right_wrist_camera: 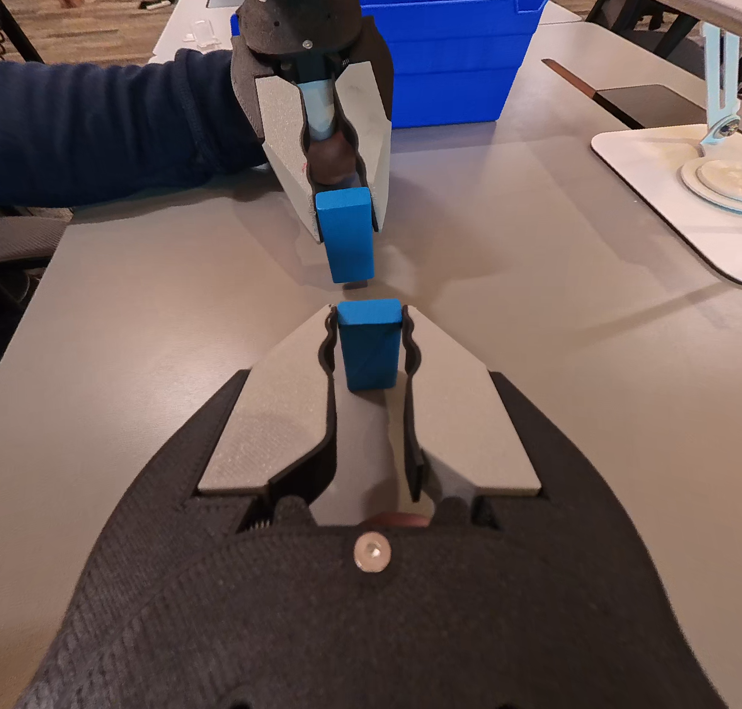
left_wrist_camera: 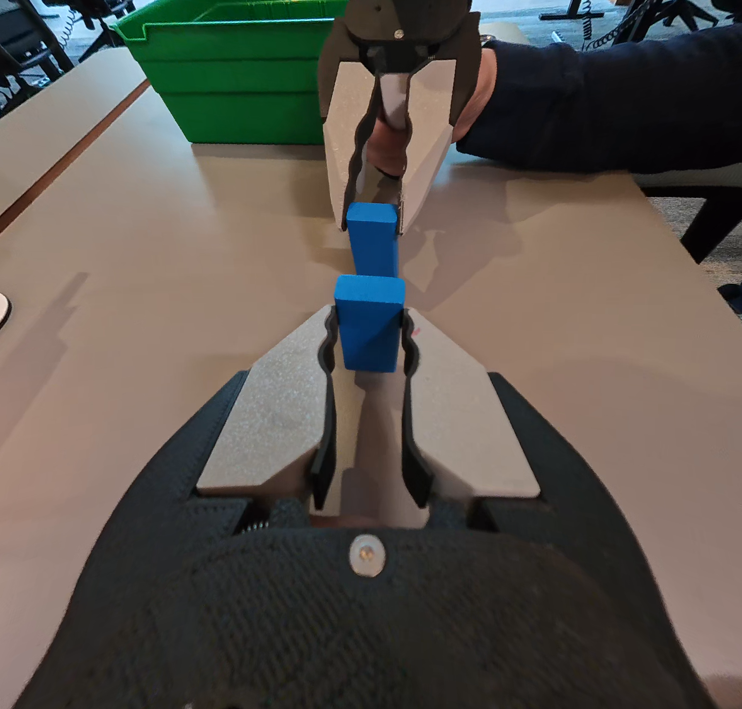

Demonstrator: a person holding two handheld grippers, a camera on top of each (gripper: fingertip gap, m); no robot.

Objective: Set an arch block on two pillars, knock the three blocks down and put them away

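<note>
Both grippers, left (left_wrist_camera: pixel 369 316) and right (right_wrist_camera: pixel 369 316), each clamp an upright blue block (left_wrist_camera: pixel 369 328) (right_wrist_camera: pixel 369 344) (no arch in sight); letting go unevenly could topple either on the table (left_wrist_camera: pixel 160 288).

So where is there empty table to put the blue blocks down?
Bare table lies open to either side of the two grippers, and between the green bin and the right gripper. It is crowded in the middle, where the left gripper and right gripper face each other, each clamping a blue pillar block. A white stand base fills one corner.
</note>
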